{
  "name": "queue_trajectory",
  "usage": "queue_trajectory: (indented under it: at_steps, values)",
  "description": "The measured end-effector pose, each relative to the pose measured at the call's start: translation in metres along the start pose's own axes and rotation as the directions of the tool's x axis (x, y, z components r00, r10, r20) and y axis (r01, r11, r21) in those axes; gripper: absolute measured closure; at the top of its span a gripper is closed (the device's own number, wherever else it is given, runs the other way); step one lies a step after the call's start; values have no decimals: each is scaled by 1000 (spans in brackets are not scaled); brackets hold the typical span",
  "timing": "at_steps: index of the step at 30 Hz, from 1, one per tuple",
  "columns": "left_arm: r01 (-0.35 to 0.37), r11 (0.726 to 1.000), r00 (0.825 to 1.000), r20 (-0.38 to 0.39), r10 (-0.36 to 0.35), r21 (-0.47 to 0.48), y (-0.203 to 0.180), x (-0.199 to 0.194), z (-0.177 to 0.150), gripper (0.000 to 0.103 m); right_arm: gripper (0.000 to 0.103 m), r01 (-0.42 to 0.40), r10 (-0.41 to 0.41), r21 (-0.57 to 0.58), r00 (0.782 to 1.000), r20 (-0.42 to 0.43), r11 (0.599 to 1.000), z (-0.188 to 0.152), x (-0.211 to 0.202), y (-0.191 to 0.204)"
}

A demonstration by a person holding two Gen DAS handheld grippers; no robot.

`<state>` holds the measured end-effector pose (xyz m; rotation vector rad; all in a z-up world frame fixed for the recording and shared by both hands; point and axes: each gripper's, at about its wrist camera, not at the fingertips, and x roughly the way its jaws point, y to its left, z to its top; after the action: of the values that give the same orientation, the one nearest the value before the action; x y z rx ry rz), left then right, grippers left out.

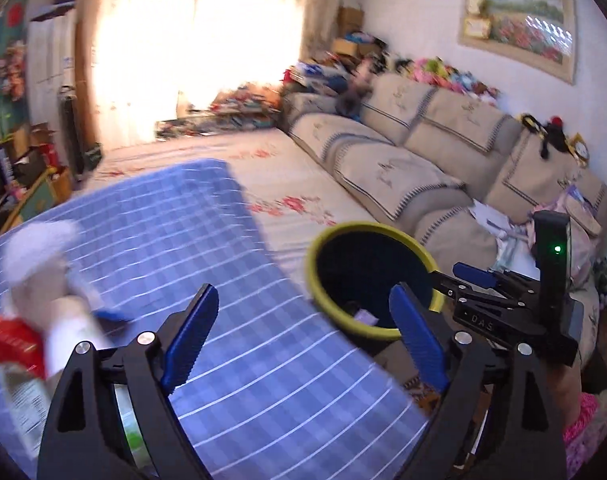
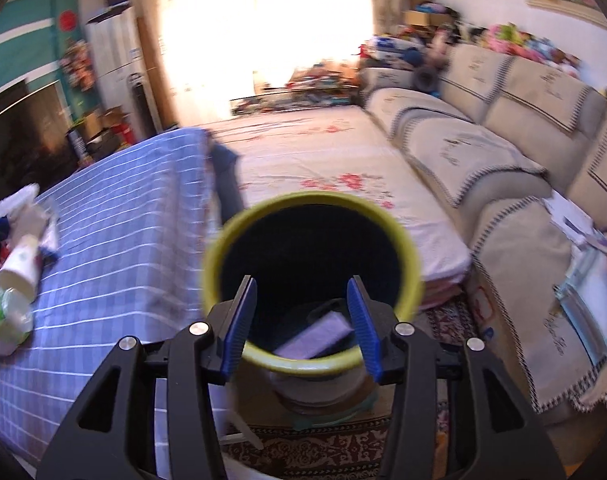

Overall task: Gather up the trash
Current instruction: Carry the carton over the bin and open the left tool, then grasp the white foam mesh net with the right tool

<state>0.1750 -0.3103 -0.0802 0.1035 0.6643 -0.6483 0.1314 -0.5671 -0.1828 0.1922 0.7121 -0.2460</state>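
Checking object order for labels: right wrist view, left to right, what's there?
Pile of trash on the blue checked tablecloth → yellow-rimmed bin → floral bedsheet → beige sofa.

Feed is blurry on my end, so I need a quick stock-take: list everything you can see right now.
Trash bin: one, yellow-green rim, dark inside, on the floor beside the table; a pale flat piece lies in it.
Table: one, blue checked cloth.
Trash pile: several pieces, white, green, red, at the table's left end.
Sofa: one, beige, along the right wall.
Bed cover: one, cream with red flowers, beyond the bin.
Left gripper: black, blue pads, open, empty.
Right gripper: black, blue pads, open over the bin.
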Motion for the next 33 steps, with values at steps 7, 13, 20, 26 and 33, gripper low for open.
queue_trajectory:
  at_steps: [7,13,20,26,33]
  values:
    - [-237,954,965,68,253,-183,103,-106,-45,12,53,-177,177,-123,984,-11,976,18,4,95]
    - [-346,890,922,69,382,-298,166,-162,-76,11,51,-359,369,-243,930,-5,901,40,-5,198]
    - [-344,887,918,88,386,-307,183,-179,-92,11,35,-378,433,-415,900,43,827,47,-10,294]
    - [-329,891,926,80,370,-312,175,-175,-92,11,35,-311,418,-544,905,81,779,49,-4,338]
    - [-324,888,929,68,364,-326,180,-171,-96,11,42,-248,371,-649,927,57,719,49,20,368]
